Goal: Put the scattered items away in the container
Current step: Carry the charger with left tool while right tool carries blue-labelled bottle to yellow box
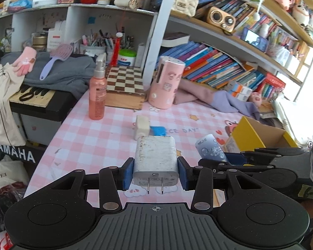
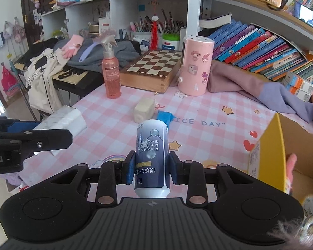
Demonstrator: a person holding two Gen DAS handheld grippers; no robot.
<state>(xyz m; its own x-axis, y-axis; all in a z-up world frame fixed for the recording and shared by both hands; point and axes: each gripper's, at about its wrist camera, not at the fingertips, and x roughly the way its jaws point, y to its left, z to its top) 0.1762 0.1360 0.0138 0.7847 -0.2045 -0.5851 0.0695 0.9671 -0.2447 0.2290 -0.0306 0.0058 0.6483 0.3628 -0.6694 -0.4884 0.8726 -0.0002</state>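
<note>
Left claw [image 1: 155,171] grips a charger [image 1: 155,158] (prongs rearward), right claw [image 2: 152,169] a bottle [image 2: 152,158].

The white charger [image 1: 155,158] is scuffed matt plastic with bare metal prongs. The bottle [image 2: 151,160] wears a glossy printed label. The yellow box [image 2: 281,152] looks like cardboard, the chessboard case [image 2: 152,68] polished wood, and the surface [image 2: 114,125] a smooth checked cloth.
</note>
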